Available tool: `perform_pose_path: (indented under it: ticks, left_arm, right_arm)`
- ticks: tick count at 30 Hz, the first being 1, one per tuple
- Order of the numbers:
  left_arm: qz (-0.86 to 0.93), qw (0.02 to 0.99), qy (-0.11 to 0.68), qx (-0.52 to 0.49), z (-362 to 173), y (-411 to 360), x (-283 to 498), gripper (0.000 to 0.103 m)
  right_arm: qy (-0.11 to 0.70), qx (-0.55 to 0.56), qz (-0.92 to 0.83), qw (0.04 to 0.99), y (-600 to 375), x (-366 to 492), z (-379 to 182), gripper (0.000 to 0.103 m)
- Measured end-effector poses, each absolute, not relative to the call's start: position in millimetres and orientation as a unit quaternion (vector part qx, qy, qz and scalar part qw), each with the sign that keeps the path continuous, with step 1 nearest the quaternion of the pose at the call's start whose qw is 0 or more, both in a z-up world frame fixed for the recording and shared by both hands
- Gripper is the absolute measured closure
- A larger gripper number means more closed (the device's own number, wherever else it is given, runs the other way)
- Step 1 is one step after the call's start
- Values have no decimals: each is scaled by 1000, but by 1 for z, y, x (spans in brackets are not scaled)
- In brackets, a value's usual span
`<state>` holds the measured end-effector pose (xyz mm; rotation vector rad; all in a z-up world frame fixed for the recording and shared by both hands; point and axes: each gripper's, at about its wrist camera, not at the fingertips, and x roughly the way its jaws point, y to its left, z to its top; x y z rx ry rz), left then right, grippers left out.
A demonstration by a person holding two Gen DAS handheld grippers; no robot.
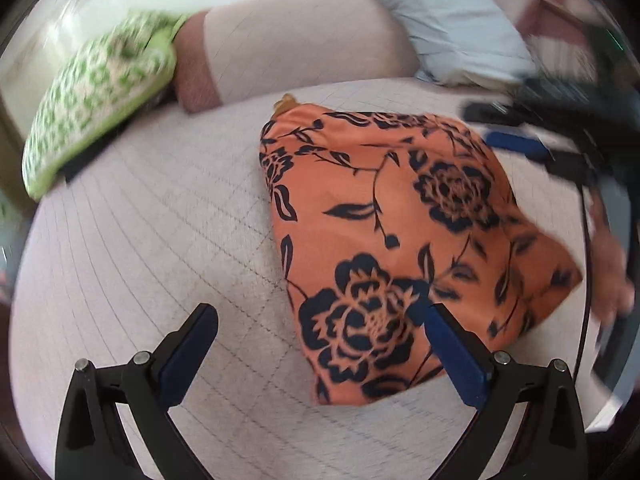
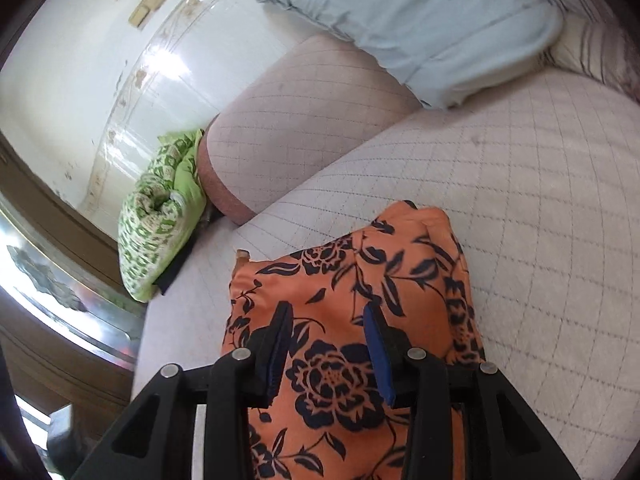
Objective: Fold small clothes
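orange floral garment folded compact on sofa seat | my left tongs wide open, empty | my right tongs half open above it, holding nothing | left: maybe tidy far edge

No readable text, labels, brands or numbers anywhere, neither view shows any lettering

Home bedroom: quilted mattress, blue pillow, green cushion

The folded garment is laid flat on the sofa seat. Behind it, a pillow is propped on the backrest, and a cushion is wedged at the seat's left end.
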<state>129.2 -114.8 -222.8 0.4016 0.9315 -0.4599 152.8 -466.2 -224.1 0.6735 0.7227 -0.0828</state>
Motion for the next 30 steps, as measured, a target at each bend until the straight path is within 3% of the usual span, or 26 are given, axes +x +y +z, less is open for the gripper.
perform_pose_path:
  ticks: [1, 2, 3, 10, 15, 19, 23, 26, 30]
  left_arm:
    - [-220, 847, 435, 214, -232, -116, 132, 0]
    - [-222, 840, 437, 231, -242, -118, 133, 0]
    - [-222, 830, 449, 244, -252, -120, 137, 0]
    - [-252, 818, 509, 94, -273, -97, 167, 0]
    - [-257, 815, 511, 95, -260, -101, 175, 0]
    - [-259, 843, 467, 70, -230, -93, 183, 0]
    - [-244, 872, 425, 20, -204, -73, 191, 0]
    - [-217, 882, 417, 34, -206, -66, 189, 0]
    - [-203, 873, 435, 81, -230, -73, 184, 0]
  right_arm:
    - [356, 315, -43, 879, -463, 158, -226, 54]
    - [373, 308, -50, 874, -459, 166, -232, 41]
    - [399, 301, -57, 864, -457, 175, -243, 39]
    - [419, 234, -74, 874, -449, 185, -262, 34]
    - [389, 283, -60, 875, -458, 170, -249, 34]
    - [341, 299, -51, 890, -462, 137, -226, 34]
    - [302, 299, -32, 905, -457, 85, -201, 47]
    - [288, 306, -36, 907, -454, 55, -190, 69]
    - [307, 330, -33, 892, -448, 29, -204, 69]
